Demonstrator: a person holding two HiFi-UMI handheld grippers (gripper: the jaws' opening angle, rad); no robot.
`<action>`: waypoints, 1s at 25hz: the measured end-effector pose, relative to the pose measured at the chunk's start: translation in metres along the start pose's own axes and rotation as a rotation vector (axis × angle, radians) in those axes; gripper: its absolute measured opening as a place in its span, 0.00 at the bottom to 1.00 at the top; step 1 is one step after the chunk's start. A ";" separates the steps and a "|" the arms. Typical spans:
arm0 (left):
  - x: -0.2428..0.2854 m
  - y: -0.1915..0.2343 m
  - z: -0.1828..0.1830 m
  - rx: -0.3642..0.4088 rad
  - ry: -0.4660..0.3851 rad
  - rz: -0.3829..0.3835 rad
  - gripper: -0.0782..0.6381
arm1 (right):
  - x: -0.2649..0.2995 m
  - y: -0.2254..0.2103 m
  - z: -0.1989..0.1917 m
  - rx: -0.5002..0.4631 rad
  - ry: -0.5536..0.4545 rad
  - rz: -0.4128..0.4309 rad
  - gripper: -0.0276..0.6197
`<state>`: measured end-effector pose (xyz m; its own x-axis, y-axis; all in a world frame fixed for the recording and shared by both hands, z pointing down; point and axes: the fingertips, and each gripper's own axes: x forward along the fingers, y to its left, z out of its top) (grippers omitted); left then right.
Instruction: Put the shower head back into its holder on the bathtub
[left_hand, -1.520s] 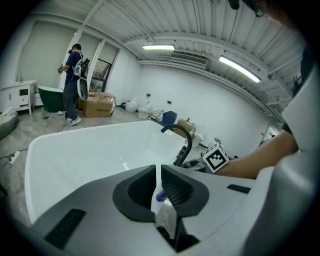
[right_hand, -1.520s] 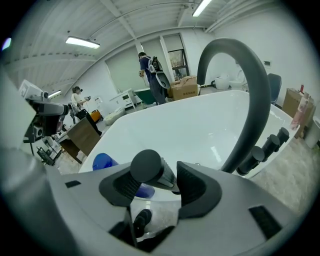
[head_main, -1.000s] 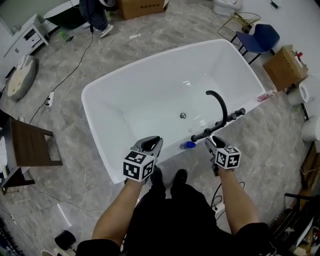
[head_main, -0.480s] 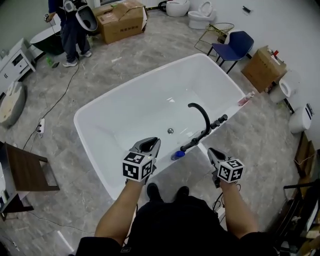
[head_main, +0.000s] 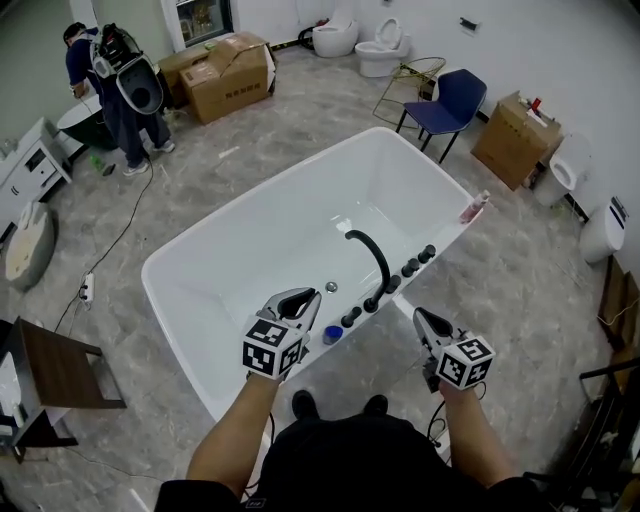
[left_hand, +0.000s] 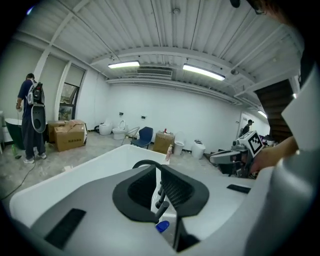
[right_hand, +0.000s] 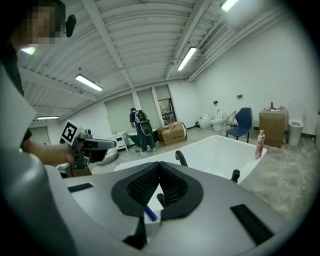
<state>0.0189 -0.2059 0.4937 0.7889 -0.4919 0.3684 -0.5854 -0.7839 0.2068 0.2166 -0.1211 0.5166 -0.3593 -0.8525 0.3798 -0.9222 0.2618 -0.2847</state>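
**A:** Where is the shower head (head_main: 362, 310)?

**B:** It lies on the near rim of the white bathtub (head_main: 290, 195), in the row of black fittings (head_main: 412, 267). It is just left of the foot of the curved black spout (head_main: 378, 258). Whether it is fully seated cannot be told from above.

**A:** Does either hand-held gripper have it?

**B:** No. The right hand-held gripper (head_main: 420, 316) hangs over the floor (head_main: 520, 300), just off the rim and apart from the fittings. Its jaws have just been closing and meet tip to tip, with nothing between them.

**A:** And the left one?

**B:** The left hand-held gripper (head_main: 305, 298) overlaps the near rim in the head view, near a small blue thing (head_main: 332, 335). Its jaws stand a narrow slit apart and empty, and the fittings show through the gap in its own view.

**A:** Anything else on the tub?

**B:** A pink bottle (head_main: 472, 210) stands at the right corner of the rim. A person (head_main: 118, 85) stands well apart, beside cardboard boxes (head_main: 225, 68).
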 end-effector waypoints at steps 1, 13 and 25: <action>0.002 -0.004 0.004 0.011 -0.001 0.010 0.17 | -0.005 -0.004 0.009 -0.003 -0.024 0.006 0.07; 0.020 -0.055 0.082 0.180 -0.060 0.041 0.15 | -0.050 -0.017 0.098 -0.138 -0.177 0.204 0.07; 0.010 -0.061 0.169 0.162 -0.287 0.025 0.13 | -0.090 -0.005 0.199 -0.275 -0.433 0.171 0.07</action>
<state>0.0943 -0.2274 0.3317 0.8084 -0.5808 0.0962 -0.5864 -0.8087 0.0454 0.2817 -0.1359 0.3087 -0.4690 -0.8808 -0.0655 -0.8802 0.4722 -0.0472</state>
